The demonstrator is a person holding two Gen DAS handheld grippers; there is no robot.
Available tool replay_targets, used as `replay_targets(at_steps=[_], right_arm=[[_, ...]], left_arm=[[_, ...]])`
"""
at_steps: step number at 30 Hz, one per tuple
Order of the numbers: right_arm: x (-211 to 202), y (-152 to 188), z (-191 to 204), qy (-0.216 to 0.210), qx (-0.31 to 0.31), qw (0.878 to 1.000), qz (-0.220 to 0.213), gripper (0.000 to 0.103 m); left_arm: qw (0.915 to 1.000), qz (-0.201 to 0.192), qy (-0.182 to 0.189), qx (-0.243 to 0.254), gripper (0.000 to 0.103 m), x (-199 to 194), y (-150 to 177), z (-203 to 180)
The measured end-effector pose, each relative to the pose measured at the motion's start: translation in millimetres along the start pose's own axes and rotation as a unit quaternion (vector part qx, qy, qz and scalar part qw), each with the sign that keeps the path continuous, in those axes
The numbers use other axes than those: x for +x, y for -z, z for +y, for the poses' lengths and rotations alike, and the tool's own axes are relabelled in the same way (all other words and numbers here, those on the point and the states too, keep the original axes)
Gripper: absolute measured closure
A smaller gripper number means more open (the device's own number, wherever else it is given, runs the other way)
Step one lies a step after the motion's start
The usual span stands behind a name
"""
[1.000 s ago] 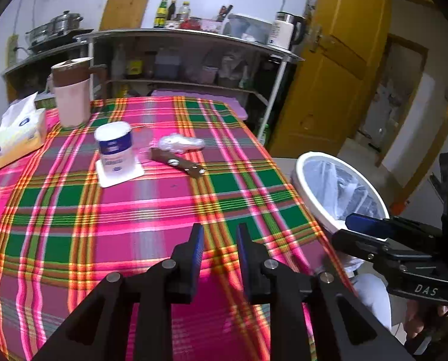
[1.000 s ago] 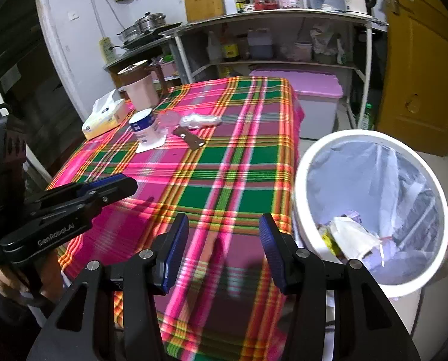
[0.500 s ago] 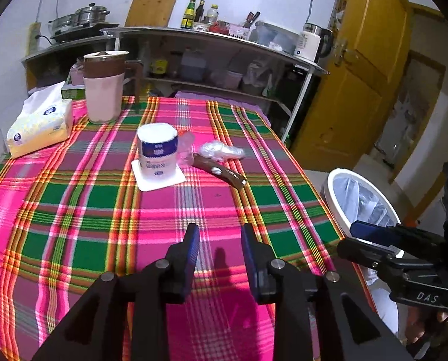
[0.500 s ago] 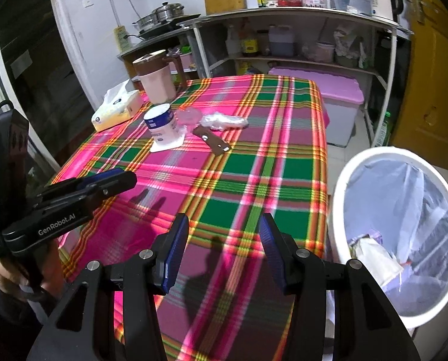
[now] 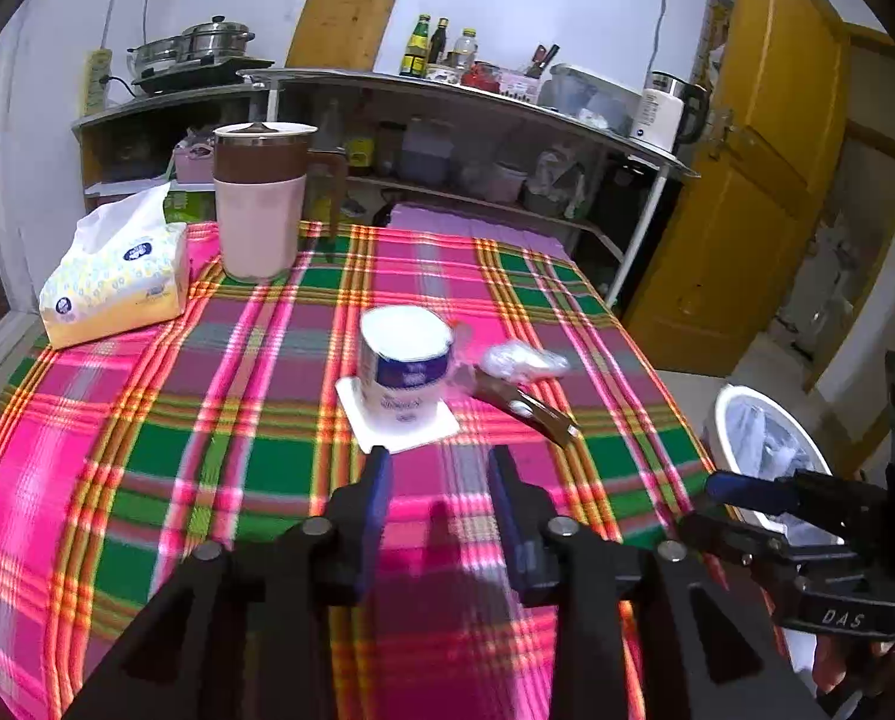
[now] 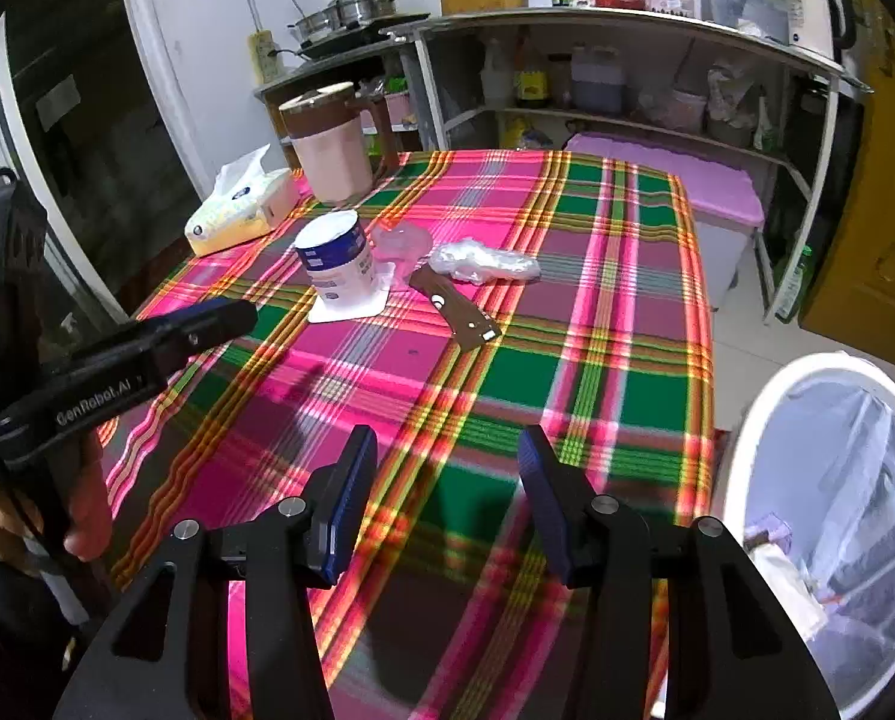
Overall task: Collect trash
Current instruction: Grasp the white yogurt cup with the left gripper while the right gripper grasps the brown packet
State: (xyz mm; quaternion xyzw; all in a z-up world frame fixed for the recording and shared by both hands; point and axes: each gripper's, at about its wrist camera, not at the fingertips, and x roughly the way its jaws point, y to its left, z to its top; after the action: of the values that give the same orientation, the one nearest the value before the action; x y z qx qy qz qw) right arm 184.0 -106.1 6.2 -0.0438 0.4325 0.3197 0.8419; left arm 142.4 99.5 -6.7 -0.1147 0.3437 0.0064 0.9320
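A crumpled clear plastic wrapper [image 5: 526, 360] [image 6: 484, 263] lies mid-table beside a brown knife handle [image 5: 525, 406] [image 6: 454, 306] and a small clear pink cup [image 6: 404, 242]. A white and blue tub [image 5: 405, 371] [image 6: 334, 264] stands on a white square pad. My left gripper [image 5: 441, 462] is open and empty, just short of the tub. My right gripper [image 6: 447, 450] is open and empty over the table's near right part. A white bin [image 6: 831, 516] [image 5: 759, 450] lined with a bag holds trash, right of the table.
A pink and brown jug [image 5: 261, 204] and a tissue pack [image 5: 117, 282] stand at the far left of the plaid table [image 5: 147, 450]. Kitchen shelves [image 5: 477, 120] run behind. A yellow door [image 5: 741, 198] is at the right.
Both grippers have moved forward over the table toward the tub and the wrapper. The bin has slid to the right in both views. Both stay open and empty.
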Motion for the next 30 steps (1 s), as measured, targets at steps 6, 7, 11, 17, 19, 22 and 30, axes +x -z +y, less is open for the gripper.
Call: replay_targets(at_steps=[6, 7, 11, 17, 19, 22, 30], right_arm=[[20, -12, -2, -0.001, -0.005, 1.0, 0.01, 0.053], [23, -14, -2, -0.001, -0.006, 1.0, 0.012, 0.053], [37, -24, -4, 0.002, -0.013, 1.0, 0.014, 0.053], [60, -39, -7, 0.01, -0.027, 0.999, 0.02, 0.053], [68, -44, -8, 0.011, -0.032, 0.999, 0.023, 0.053], [79, -48, -7, 0.012, -0.039, 0.999, 0.027, 0.053], [102, -59, -7, 0.018, -0.053, 0.998, 0.035, 0.053]], left_arm=[[1.0, 0.003, -0.004, -0.008, 0.047, 22, -15, 10], [0.9999, 0.004, -0.006, -0.009, 0.047, 26, -17, 10], [0.9997, 0.012, -0.01, -0.018, 0.043, 42, -25, 12], [0.9993, 0.012, -0.011, -0.034, 0.038, 58, -35, 11], [0.9992, 0.012, -0.012, -0.037, 0.038, 64, -38, 10], [0.9988, 0.015, -0.023, -0.04, 0.038, 72, -40, 12], [0.9985, 0.019, -0.041, -0.031, 0.052, 78, -37, 18]])
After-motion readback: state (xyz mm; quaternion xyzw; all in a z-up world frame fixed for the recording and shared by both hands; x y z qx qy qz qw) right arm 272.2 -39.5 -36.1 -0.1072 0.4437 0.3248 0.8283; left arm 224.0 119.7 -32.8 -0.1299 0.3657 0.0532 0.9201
